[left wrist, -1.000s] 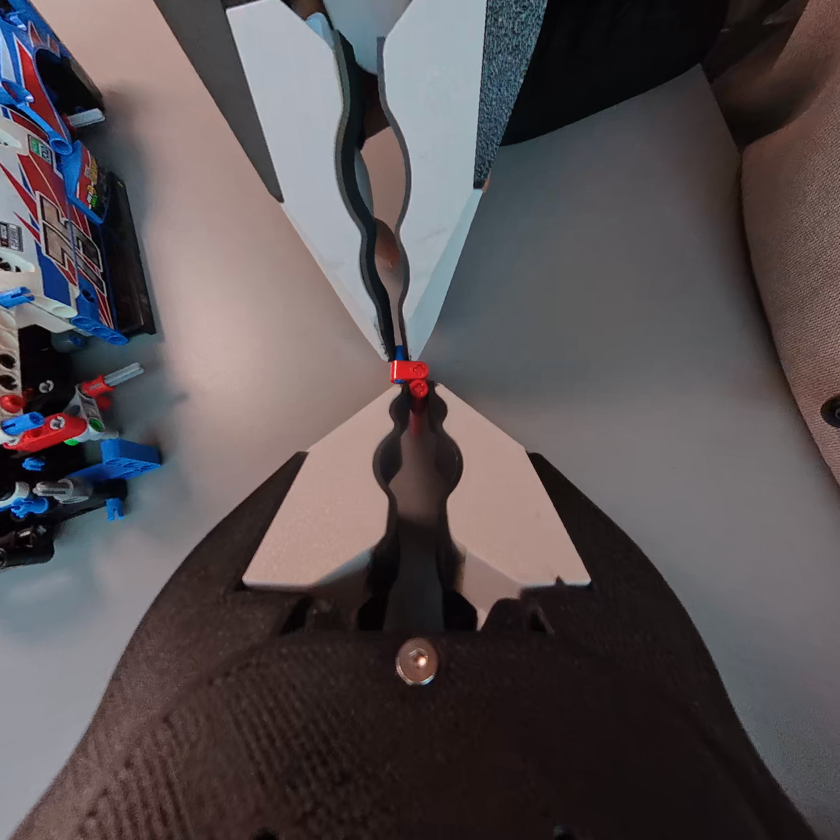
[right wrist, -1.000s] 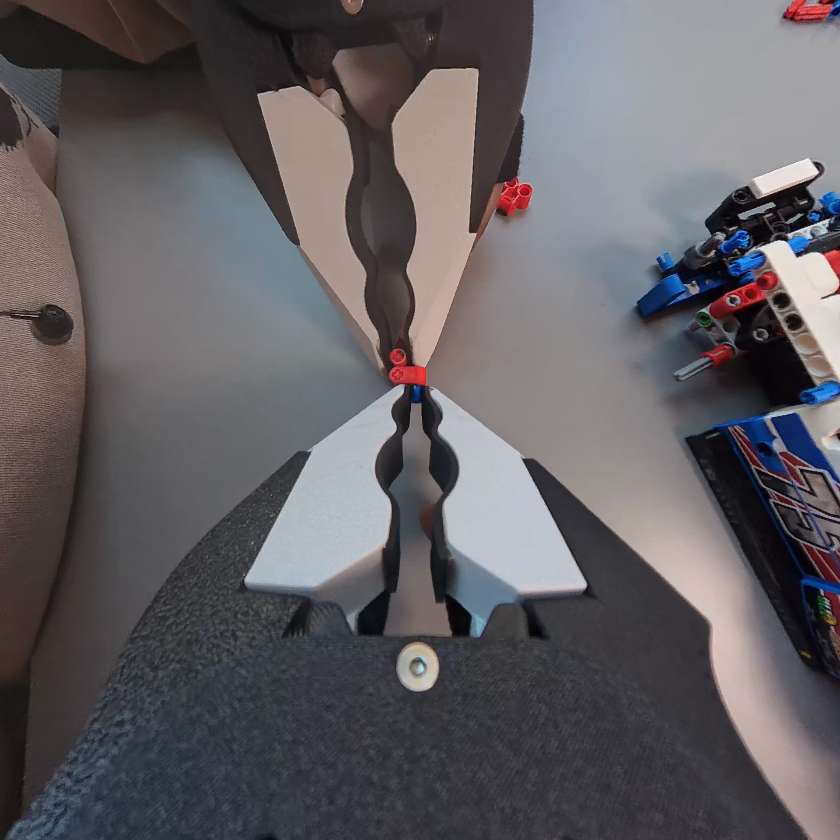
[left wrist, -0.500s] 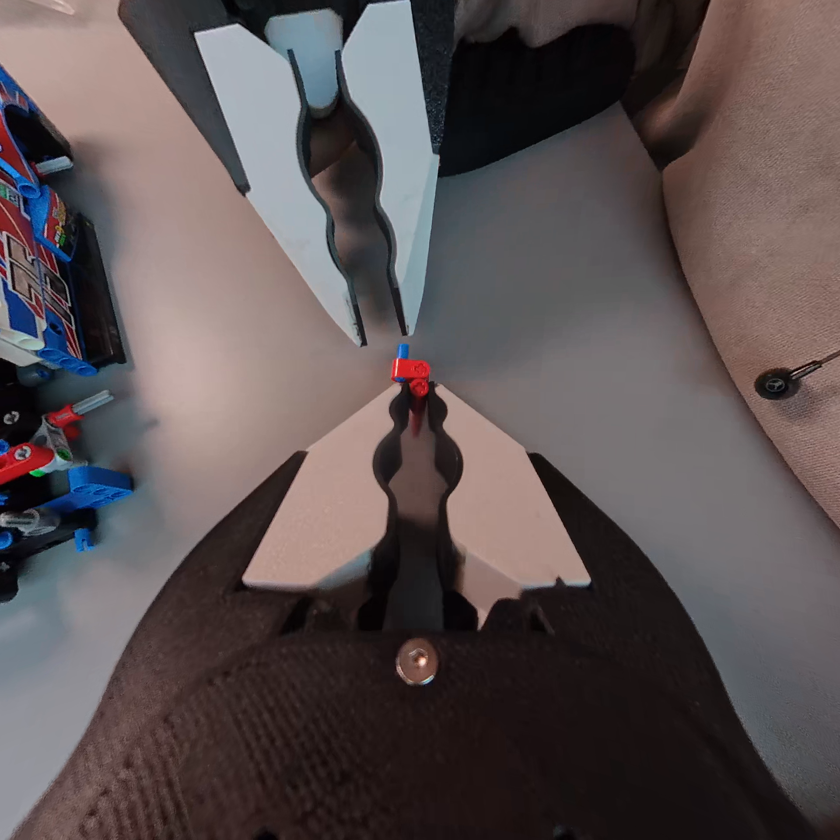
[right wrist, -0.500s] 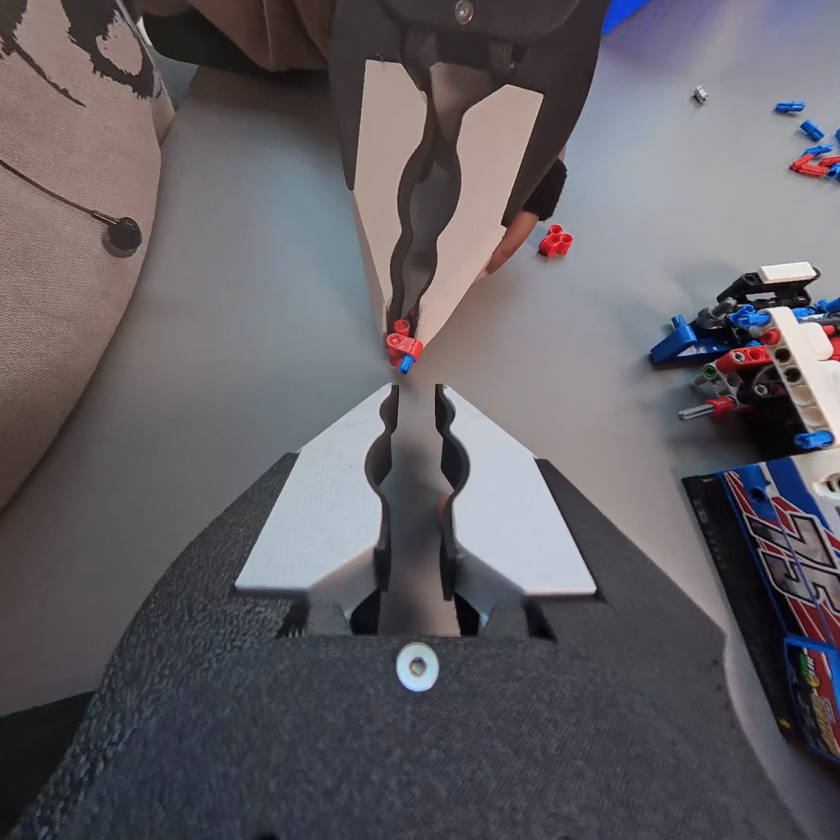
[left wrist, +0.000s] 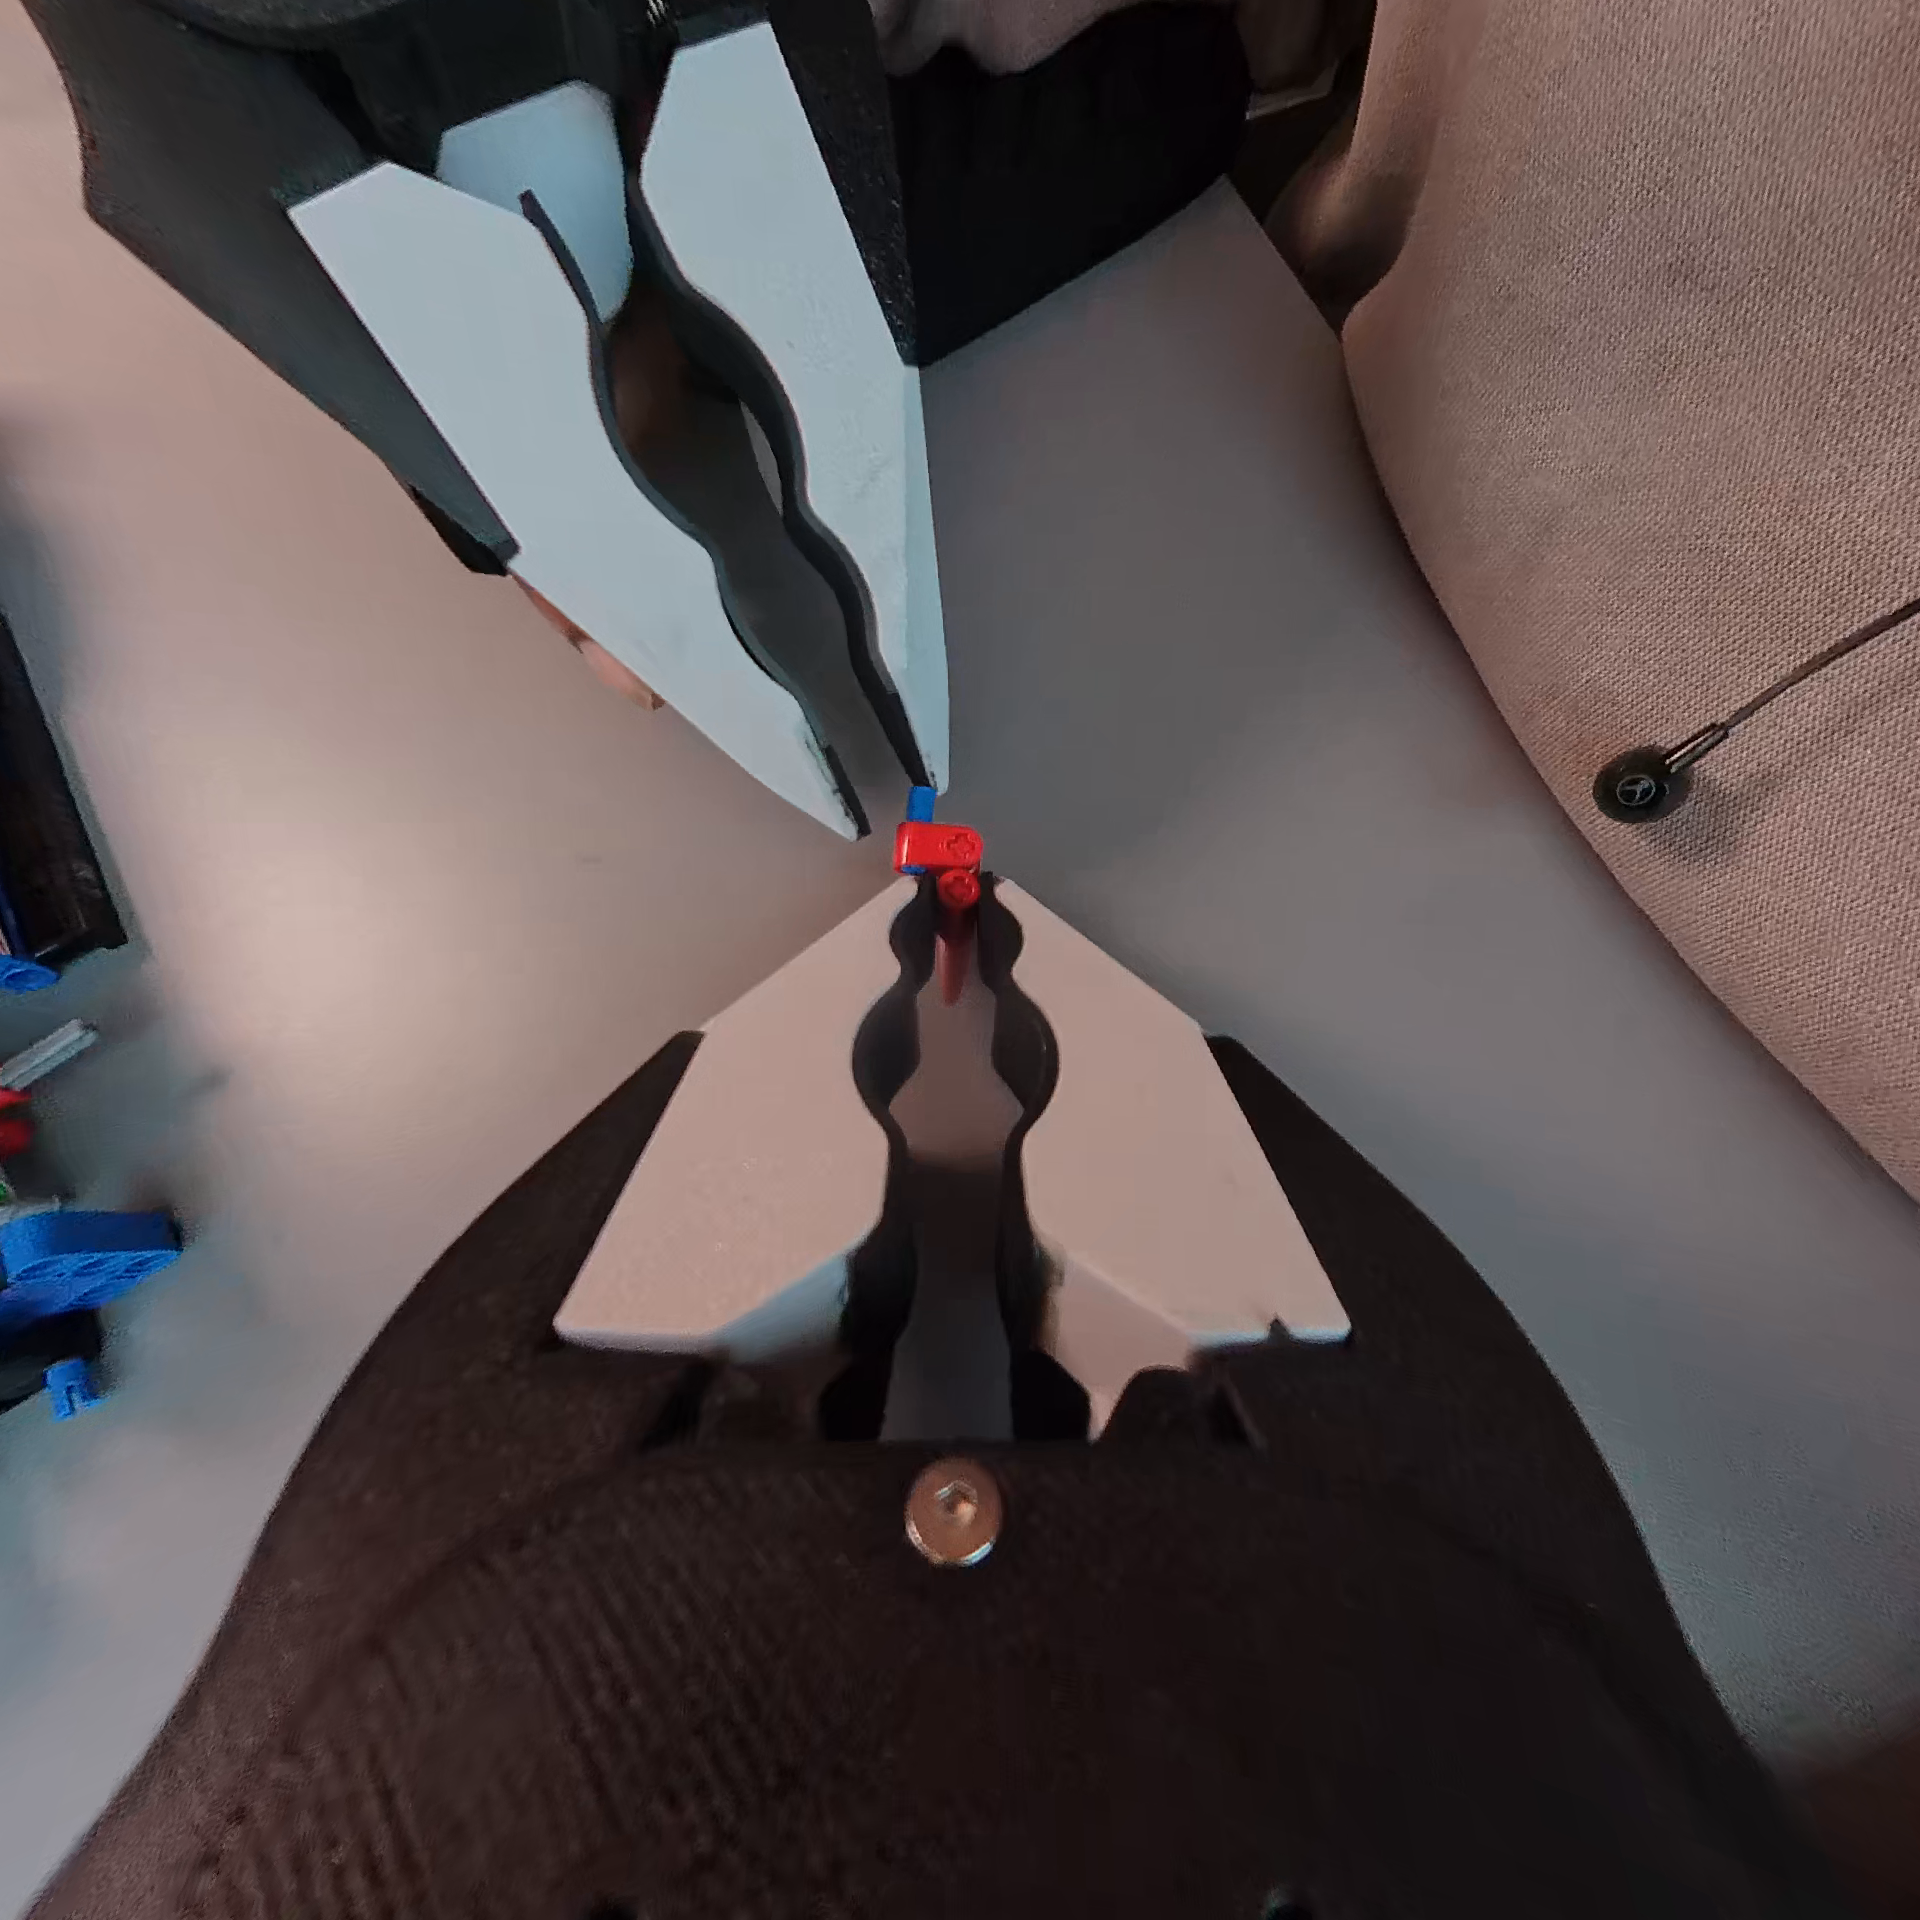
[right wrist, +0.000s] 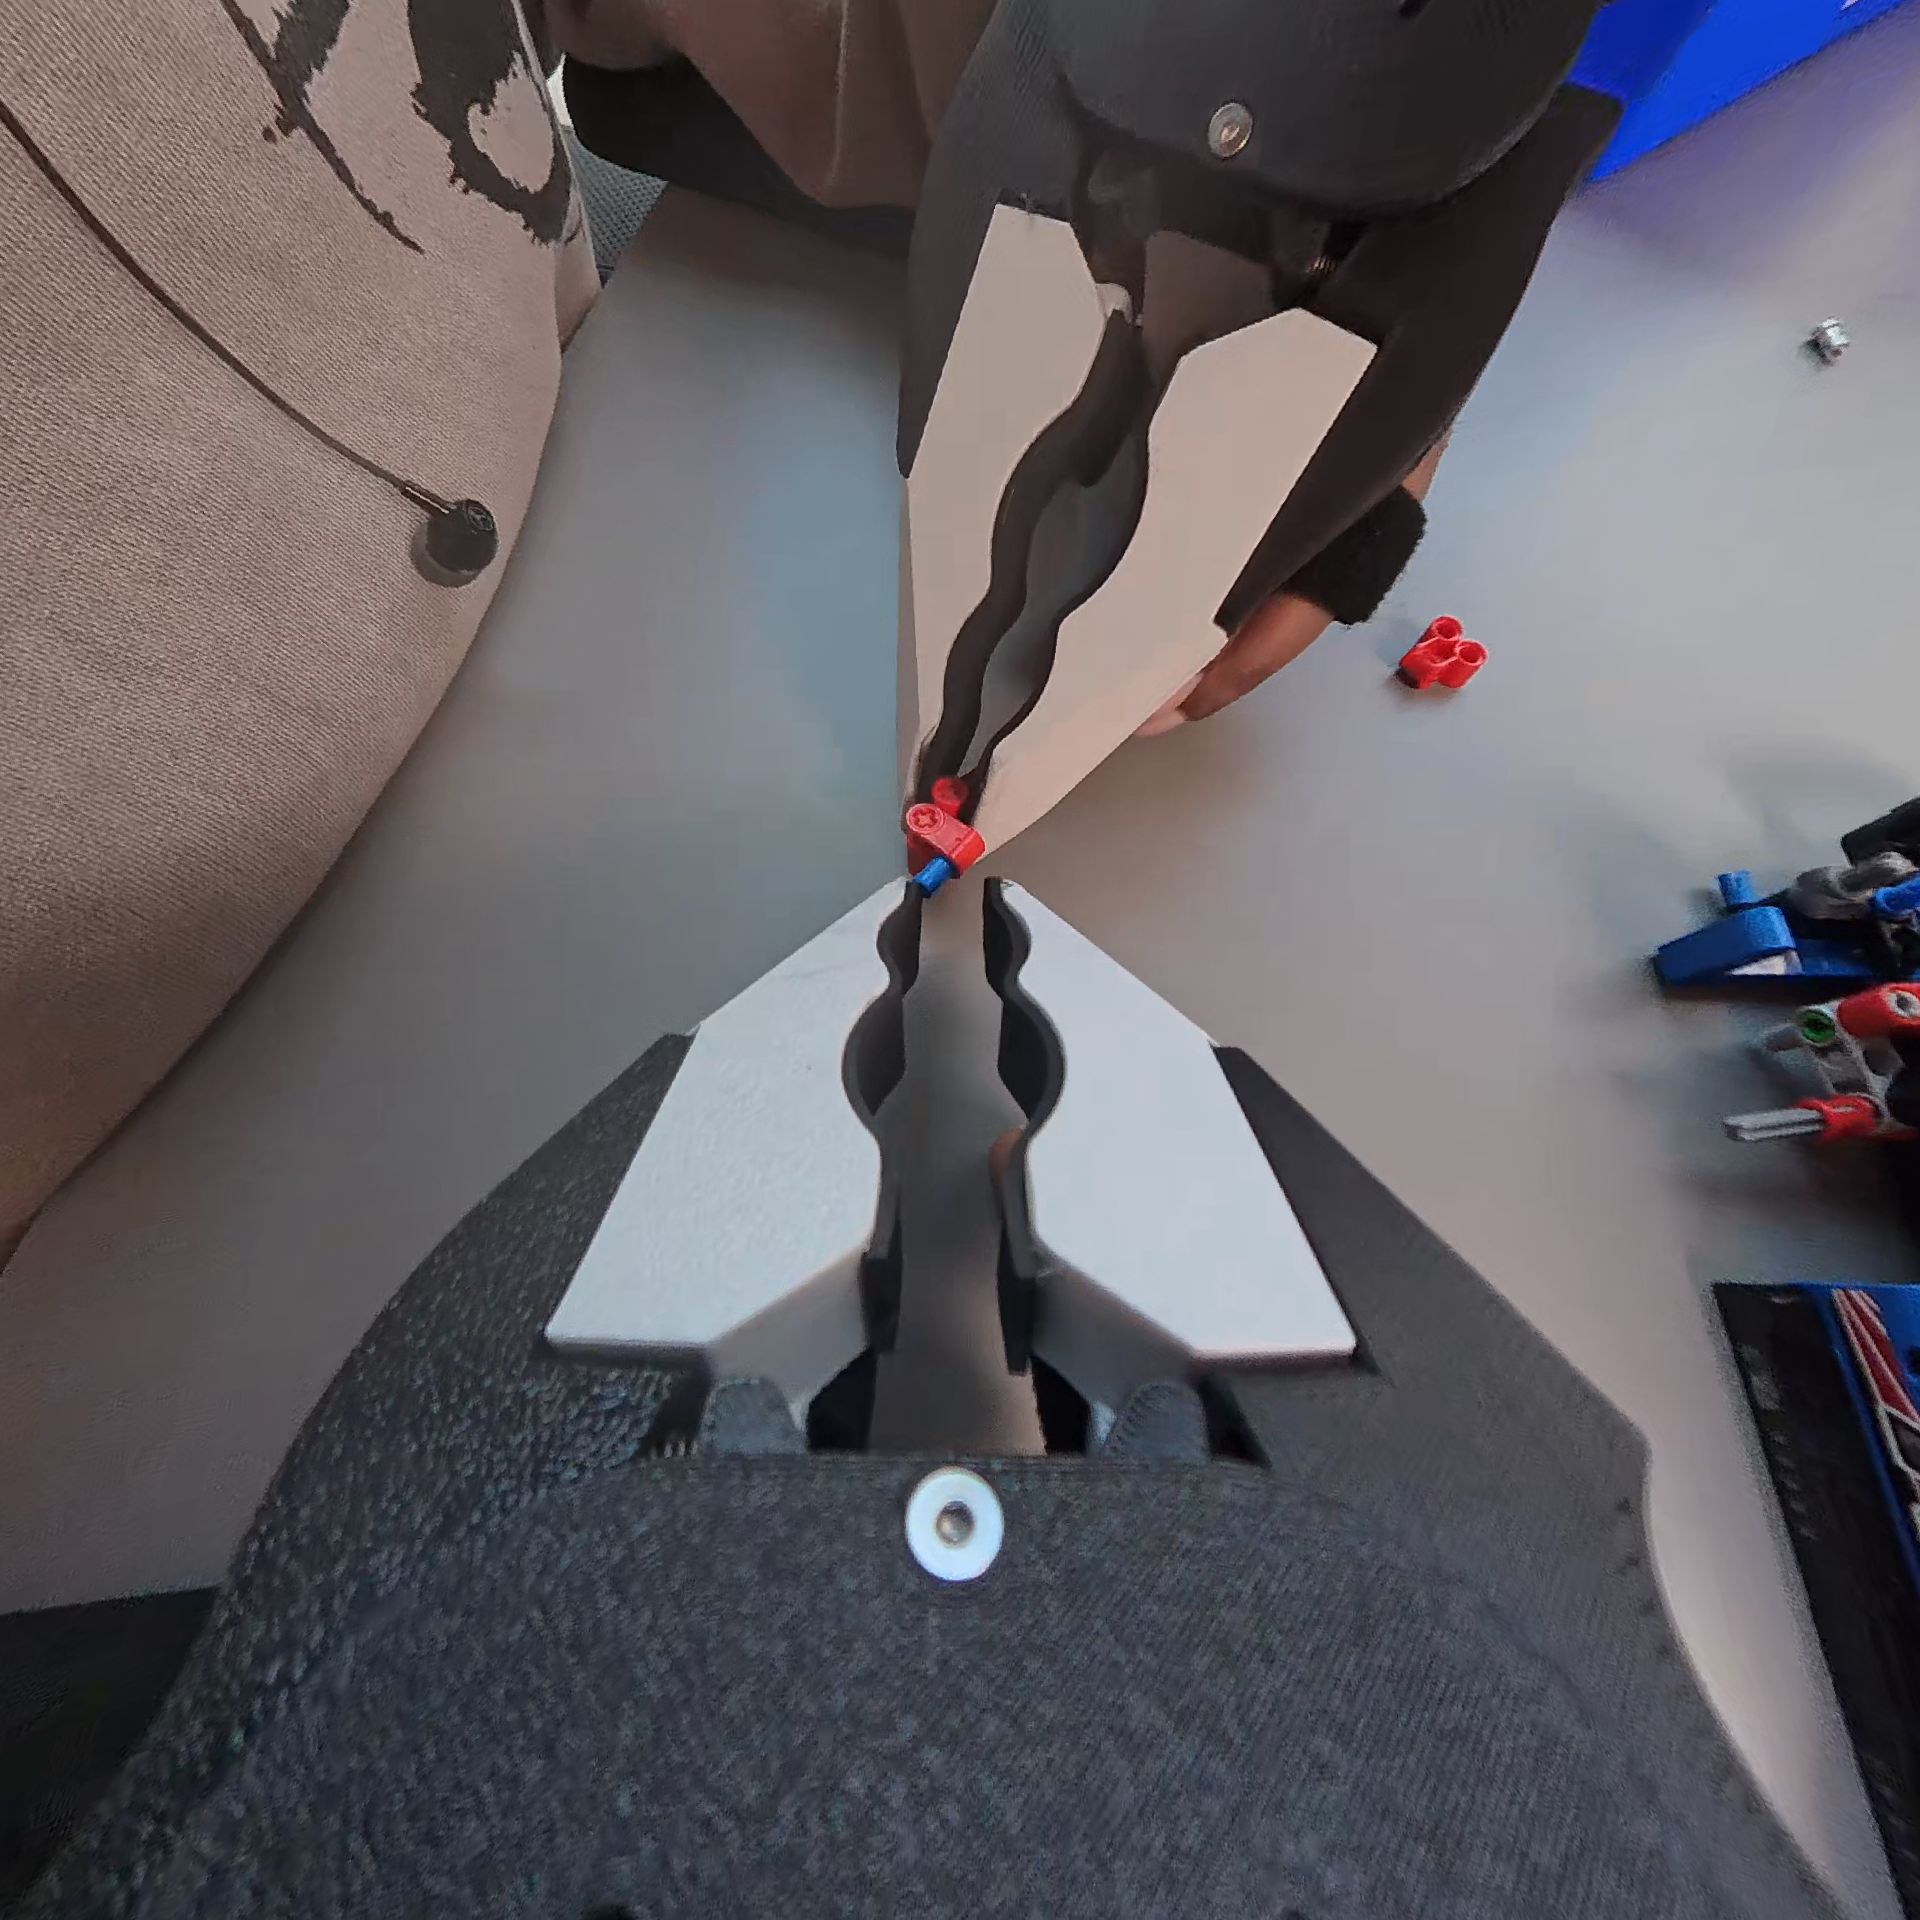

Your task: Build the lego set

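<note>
Grip of left tongs [left wrist: 954, 883] pinches red connector [left wrist: 937, 847], axle half hidden; right tongs [right wrist: 951, 883] parted, blue pin [right wrist: 932, 875] between.

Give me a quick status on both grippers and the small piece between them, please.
Left gripper shut on red connector. Right gripper open, tips at the blue pin stuck in that connector. Nothing in the way; spare red connector lies aside on table.

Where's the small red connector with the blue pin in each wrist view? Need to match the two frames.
Left wrist view: red connector sits at picture centre, just beyond the left gripper, which is shut on it.
Right wrist view: red connector sits just above centre, at the far gripper's tips, ahead of the open right gripper.
Shared landmark: the black button on the beige cushion.
</note>
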Demonstrator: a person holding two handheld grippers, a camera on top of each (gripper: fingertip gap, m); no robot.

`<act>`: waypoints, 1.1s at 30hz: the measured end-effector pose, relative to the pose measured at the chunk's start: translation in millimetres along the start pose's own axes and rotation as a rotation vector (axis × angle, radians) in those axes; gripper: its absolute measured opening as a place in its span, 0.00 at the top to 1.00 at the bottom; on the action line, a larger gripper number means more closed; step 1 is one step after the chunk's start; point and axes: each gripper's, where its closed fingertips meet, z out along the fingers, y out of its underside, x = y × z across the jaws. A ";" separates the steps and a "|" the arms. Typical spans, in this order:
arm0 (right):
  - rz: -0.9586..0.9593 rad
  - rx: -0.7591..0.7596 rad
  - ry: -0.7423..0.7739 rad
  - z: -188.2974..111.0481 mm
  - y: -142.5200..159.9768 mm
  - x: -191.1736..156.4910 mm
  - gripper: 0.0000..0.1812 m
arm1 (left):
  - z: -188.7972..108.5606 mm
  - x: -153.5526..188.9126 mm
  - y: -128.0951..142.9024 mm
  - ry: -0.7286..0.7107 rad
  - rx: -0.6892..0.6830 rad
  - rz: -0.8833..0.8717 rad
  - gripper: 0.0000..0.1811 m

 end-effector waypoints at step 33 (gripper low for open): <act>-0.147 -0.088 -0.035 14.0 -2.6 -10.4 0.92 | -7.0 -6.8 9.6 -0.061 -0.037 0.034 0.93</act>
